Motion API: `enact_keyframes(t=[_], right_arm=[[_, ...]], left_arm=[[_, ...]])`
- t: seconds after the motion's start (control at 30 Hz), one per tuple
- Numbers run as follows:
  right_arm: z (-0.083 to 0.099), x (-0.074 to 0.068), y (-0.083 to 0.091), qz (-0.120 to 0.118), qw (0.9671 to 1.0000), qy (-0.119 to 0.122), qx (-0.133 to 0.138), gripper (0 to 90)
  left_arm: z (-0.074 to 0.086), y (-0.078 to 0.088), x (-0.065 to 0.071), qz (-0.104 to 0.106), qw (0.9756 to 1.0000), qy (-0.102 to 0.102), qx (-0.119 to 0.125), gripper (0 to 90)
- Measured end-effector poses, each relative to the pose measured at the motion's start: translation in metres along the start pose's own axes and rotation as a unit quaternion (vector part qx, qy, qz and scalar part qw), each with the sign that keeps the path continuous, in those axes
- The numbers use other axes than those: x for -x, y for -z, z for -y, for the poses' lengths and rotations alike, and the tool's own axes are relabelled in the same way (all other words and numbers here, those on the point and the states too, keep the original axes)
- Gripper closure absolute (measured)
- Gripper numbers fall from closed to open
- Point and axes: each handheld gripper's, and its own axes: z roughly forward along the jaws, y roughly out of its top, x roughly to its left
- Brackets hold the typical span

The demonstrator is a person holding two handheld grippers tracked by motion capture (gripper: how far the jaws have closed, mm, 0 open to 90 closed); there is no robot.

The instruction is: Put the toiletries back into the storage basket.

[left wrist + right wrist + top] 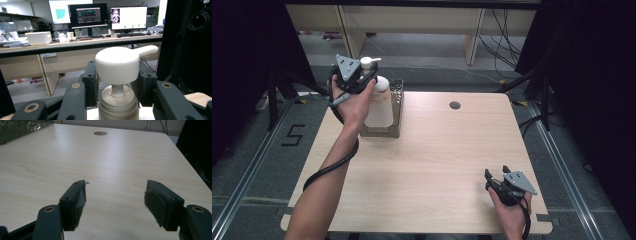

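Observation:
A white pump bottle (pixel 379 105) stands upright in a dark open box (pixel 398 100) at the table's back left. My left gripper (pixel 365 75) is at the bottle's top, held in a hand that reaches in from the left. In the left gripper view its pads (pixel 91 80) press on both sides of the white pump head (pixel 117 65), whose spout points right, with the neck and collar just below. My right gripper (pixel 496 174) rests low near the front right corner. Its jaws stand open over bare wood (pixel 115 200) with nothing between them.
The light wooden table (pixel 437 160) has a round cable hole (pixel 455 105) near its far edge. The dark box's corner (pixel 15 130) shows far left in the right gripper view. Beyond the table lie floor, cables and a desk with monitors (pixel 87 16).

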Motion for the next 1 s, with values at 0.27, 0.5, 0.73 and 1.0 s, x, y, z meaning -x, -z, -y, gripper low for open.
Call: enact_keyframes(t=[0.27, 0.5, 0.73, 1.0], right_arm=[[0.001, 0.0, -0.001, -0.002, 0.9999, -0.008, 0.007, 34.0], [0.001, -0.001, 0.0, 0.0, 0.9999, -0.014, 0.003, 34.0], [0.0, 0.0, 0.0, -0.004, 1.0, -0.006, 0.004, 34.0], [0.001, 0.0, -0.001, -0.004, 0.9999, -0.006, 0.007, 34.0]], left_arm=[[0.002, -0.01, -0.002, -0.008, 0.9999, 0.004, -0.008, 59.2], [0.004, -0.021, -0.005, -0.011, 0.9998, 0.01, -0.012, 59.2], [0.006, -0.031, -0.008, -0.015, 0.9997, 0.009, -0.019, 59.2], [0.01, -0.043, -0.011, -0.012, 0.9995, 0.012, -0.025, 59.2]])
